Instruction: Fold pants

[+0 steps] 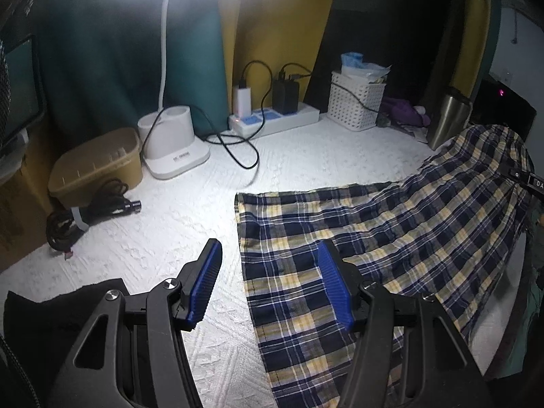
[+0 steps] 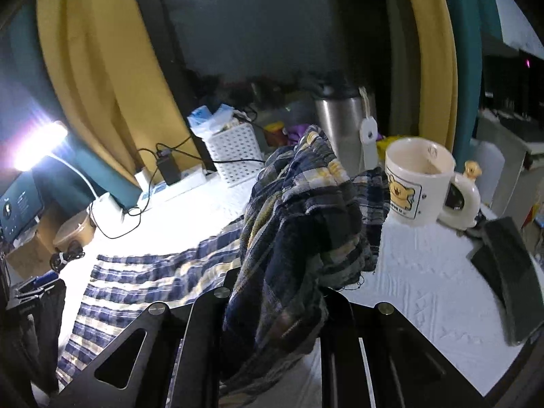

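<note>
Looking along our left tongs point(image 1: 268, 285), we see their two blue-padded fingers point(image 1: 335, 289) standing apart with nothing between them, released above the near edge of the plaid pants point(image 1: 340, 234). The pants lie spread on the white textured cover of the desk point(image 1: 190, 224), one end flat in front of us, the other rising toward the right edge of the view, where it is lifted off the surface. The right finger hangs over the plaid cloth, the left finger over bare cover; we cannot tell whether either touches. Farther back stand a white lamp base point(image 1: 173, 142), a tan lidded box point(image 1: 98, 166) with a coiled black cable point(image 1: 91, 214) in front of it, a white power strip point(image 1: 275, 119) with chargers plugged in, a white perforated basket point(image 1: 357, 102) and a steel tumbler point(image 1: 448, 119). A dark cloth point(image 1: 64, 309) lies at the lower left.

Turning to the right wrist view, our right tongs point(image 2: 275, 292) are clenched on a bunched end of the pants point(image 2: 302, 210); the fingertips are buried in the cloth, which piles up over them and drapes down between the black arms. From that bunch the rest of the pants trails down and left onto the desk point(image 2: 418, 272). Just beside the lifted cloth on the right stands a cream mug point(image 2: 418, 183) with a bear picture, and behind it a small white object topped by a bear figure point(image 2: 465, 200). A dark flat case point(image 2: 510, 278) lies at the right. The basket point(image 2: 234, 149) and tumbler point(image 2: 340, 119) show behind the cloth, and a lamp glares at the left.
</note>
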`<state>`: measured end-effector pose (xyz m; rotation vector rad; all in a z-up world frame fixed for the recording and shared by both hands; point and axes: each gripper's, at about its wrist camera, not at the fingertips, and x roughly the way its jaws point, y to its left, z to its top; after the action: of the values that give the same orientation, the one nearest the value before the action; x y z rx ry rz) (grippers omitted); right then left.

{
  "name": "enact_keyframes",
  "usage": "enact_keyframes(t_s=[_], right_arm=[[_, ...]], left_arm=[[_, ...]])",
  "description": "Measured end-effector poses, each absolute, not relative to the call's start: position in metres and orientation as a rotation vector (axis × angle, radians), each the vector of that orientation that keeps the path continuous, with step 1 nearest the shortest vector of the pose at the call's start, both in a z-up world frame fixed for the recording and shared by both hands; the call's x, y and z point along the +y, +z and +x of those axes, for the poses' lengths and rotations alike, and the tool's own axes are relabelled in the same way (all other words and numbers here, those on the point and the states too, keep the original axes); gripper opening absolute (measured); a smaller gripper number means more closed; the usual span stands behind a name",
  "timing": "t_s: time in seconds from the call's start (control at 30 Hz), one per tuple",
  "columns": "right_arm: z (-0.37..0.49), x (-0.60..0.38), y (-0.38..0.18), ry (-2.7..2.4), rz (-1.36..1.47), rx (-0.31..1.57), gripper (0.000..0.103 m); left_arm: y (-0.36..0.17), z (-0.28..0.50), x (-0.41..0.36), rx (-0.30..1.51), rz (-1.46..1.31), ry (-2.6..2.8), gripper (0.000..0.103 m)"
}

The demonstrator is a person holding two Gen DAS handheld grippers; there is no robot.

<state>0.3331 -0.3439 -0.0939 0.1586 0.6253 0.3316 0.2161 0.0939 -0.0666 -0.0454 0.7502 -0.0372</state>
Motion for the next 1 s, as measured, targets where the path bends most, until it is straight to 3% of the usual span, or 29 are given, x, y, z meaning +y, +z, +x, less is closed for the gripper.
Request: enact_keyframes(t_s=[1.0], right_arm=[[0.277, -0.199, -0.053, 0.44, -0.108, 0.56, 0.016]], left_arm=[[-0.062, 0.165, 0.142, 0.64, -0.073, -0.075, 0.059]])
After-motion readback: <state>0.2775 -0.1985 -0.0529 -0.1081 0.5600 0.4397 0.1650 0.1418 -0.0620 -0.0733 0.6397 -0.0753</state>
